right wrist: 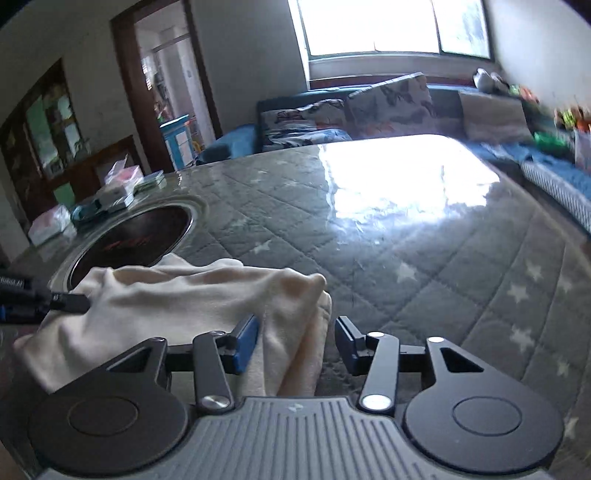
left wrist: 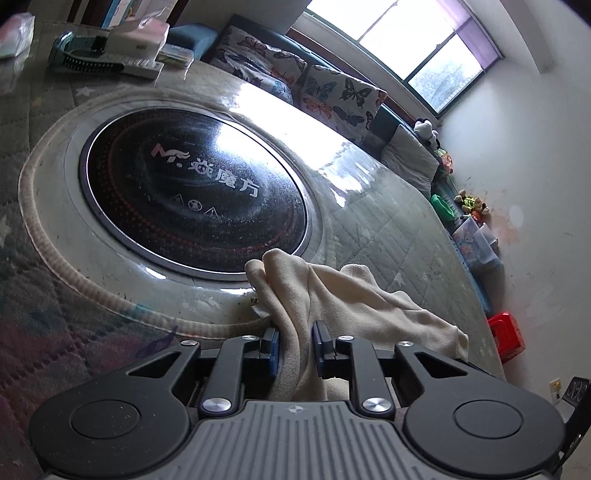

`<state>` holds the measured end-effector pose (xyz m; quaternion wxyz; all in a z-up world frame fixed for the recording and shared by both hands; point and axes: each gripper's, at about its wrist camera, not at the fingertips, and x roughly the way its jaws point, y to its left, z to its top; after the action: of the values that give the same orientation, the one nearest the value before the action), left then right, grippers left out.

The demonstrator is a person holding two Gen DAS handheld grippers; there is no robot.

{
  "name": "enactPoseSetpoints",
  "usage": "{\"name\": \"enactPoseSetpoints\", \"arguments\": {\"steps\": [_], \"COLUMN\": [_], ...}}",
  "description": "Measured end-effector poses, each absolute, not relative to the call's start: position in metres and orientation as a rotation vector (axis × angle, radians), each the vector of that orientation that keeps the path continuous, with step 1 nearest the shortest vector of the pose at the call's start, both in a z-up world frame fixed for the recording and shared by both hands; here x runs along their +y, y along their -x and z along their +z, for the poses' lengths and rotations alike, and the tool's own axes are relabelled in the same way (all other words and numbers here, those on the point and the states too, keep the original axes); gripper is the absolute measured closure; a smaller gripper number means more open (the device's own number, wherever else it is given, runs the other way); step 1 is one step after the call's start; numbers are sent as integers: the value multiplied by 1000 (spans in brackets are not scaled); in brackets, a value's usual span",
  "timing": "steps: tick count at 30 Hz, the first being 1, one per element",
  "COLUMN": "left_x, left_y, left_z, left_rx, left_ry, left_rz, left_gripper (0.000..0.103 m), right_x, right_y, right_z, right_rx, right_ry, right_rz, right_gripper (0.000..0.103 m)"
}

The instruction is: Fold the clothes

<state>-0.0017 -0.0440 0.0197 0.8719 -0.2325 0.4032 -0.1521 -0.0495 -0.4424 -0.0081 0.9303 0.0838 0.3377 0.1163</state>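
Glossy worktop (right wrist: 406, 229) could let the cream garment (right wrist: 192, 295) slide from my left hand-held gripper (left wrist: 295, 350) pinching it, since my right hand-held gripper (right wrist: 295, 343) gapes slack around its fold.

Bright window (right wrist: 373, 26), white wall (left wrist: 517, 147), butterfly cushions (left wrist: 340, 99), open doorway (right wrist: 166, 74).

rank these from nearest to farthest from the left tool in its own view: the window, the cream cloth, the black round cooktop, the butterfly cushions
1. Cream cloth, bunched between the fingers of the left tool.
2. Black round cooktop, set in the table, just past the cloth to the left.
3. Butterfly cushions, beyond the table's far edge.
4. Window, behind the cushions at the top.
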Motion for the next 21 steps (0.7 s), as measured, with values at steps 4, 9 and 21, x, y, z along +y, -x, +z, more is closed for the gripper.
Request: {"name": "enactPoseSetpoints", "arguments": {"steps": [4,9,21], "left_x": [-51,-60,-161], "left_y": [1,1,-43], "left_z": [26,35,67], "left_rx": [823,797,755], "left_ry": [434,370,250], "left_rz": [-324,-332,-498], "left_gripper": [87,89,90], "right_x": [-451,-458,-514], "right_y": [51,60,72], "right_z": [-11,-5,38], "right_rx": [690,672,541], "right_ry": [-241,-311,-277], "right_rz": [250,274,124], "right_gripper": [65,89,91]}}
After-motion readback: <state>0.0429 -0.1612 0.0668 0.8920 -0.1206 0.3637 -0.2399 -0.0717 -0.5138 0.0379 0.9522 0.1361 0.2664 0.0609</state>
